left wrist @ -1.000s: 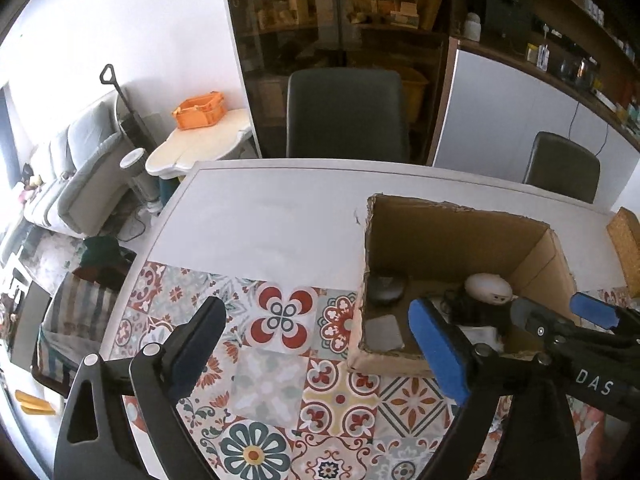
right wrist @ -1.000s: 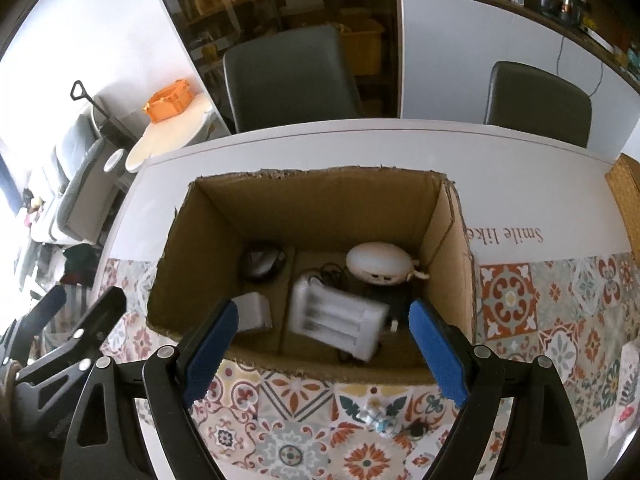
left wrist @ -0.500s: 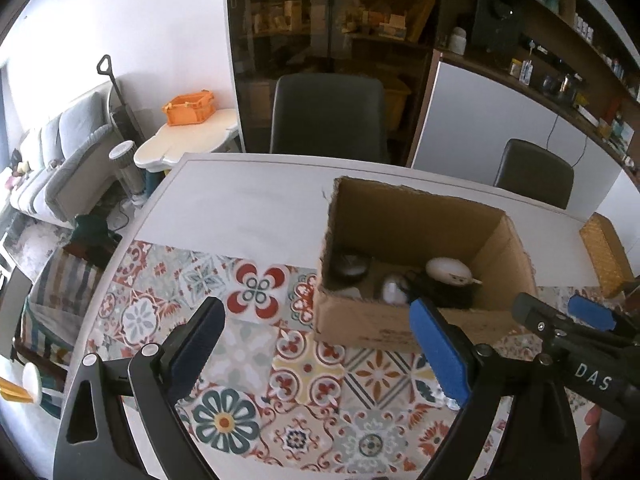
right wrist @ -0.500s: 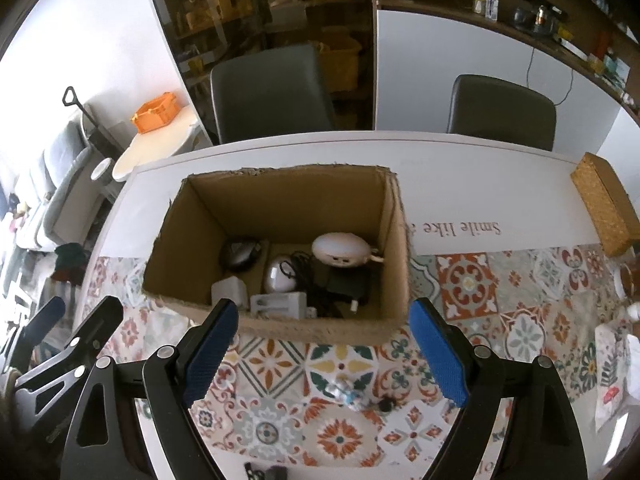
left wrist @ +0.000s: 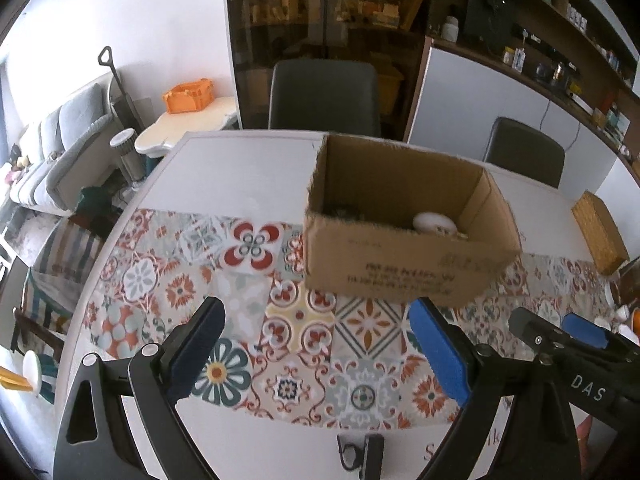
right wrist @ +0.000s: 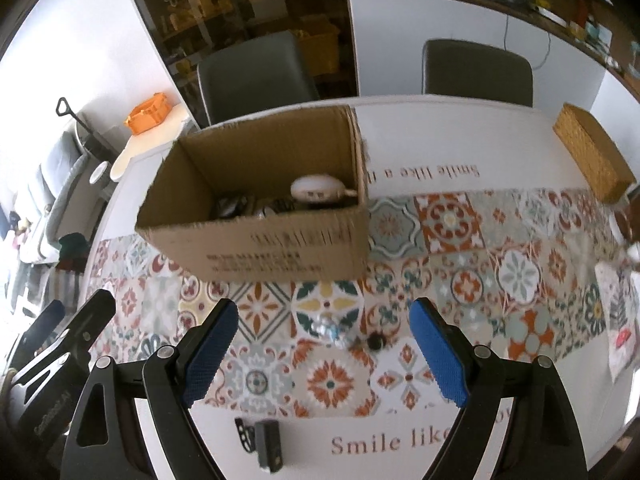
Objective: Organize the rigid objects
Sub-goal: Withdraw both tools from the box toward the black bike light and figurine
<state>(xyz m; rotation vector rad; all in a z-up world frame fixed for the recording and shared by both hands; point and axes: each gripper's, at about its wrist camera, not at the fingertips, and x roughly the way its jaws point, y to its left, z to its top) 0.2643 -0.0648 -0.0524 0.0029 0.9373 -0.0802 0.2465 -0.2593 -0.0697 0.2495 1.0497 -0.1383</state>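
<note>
Hovering with right gripper (right wrist: 324, 356) spread wide, empty, near small dark clip (right wrist: 267, 444): probably light, stiff; pinching its flat sides.

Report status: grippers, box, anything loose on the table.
Left gripper and right gripper open, empty. Cardboard box part filled. Shiny trinket and black clip loose on the table.

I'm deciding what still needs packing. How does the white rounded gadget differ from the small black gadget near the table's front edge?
The white rounded gadget lies inside the cardboard box; the small black gadget lies loose on the table, outside it. The white one is smooth and domed; the black one is boxy, with a clip-like piece beside it. The white one looks larger. Neither is held by a gripper.
</note>
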